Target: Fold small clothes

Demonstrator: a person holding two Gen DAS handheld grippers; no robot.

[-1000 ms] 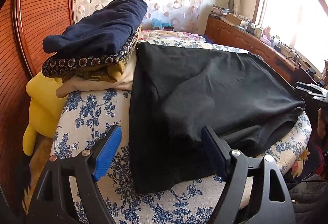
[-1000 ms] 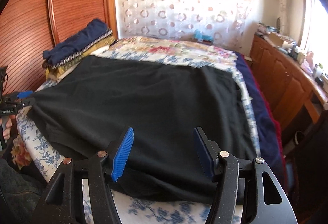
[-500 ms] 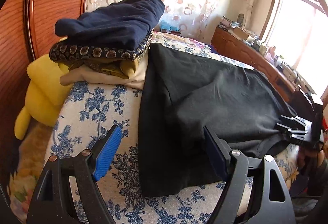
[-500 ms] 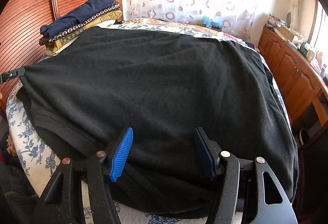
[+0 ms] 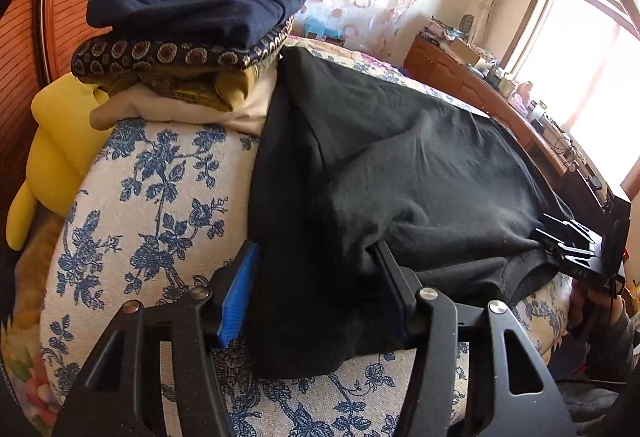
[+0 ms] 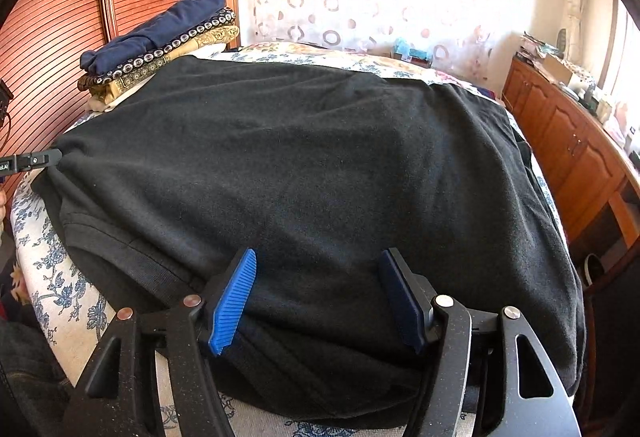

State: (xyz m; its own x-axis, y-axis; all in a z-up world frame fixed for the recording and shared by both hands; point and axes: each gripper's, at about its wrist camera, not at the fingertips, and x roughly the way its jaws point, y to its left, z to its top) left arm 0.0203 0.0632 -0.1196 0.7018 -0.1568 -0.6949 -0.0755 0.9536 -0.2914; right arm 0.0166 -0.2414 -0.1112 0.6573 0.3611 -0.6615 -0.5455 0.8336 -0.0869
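A black T-shirt (image 5: pixel 420 173) lies spread on the bed; in the right wrist view (image 6: pixel 320 165) it fills the middle. My left gripper (image 5: pixel 316 289) is open, its jaws astride the shirt's near left corner, with cloth bunched against the right finger. My right gripper (image 6: pixel 320 289) is open, its jaws astride the shirt's near right edge. The left gripper's tip (image 6: pixel 36 159) shows touching the shirt's left edge. The right gripper (image 5: pixel 576 249) shows at the shirt's far right hem.
A stack of folded clothes (image 5: pixel 200 25), navy on top, sits at the bed's back left; it also shows in the right wrist view (image 6: pixel 160 41). A yellow plush (image 5: pixel 56 153) lies beside the floral bedspread (image 5: pixel 160 197). A wooden cabinet (image 6: pixel 572 149) stands on the right.
Both grippers moved forward onto the shirt's near edge. The cloth now lies between each pair of open fingers and bunches at the left gripper.
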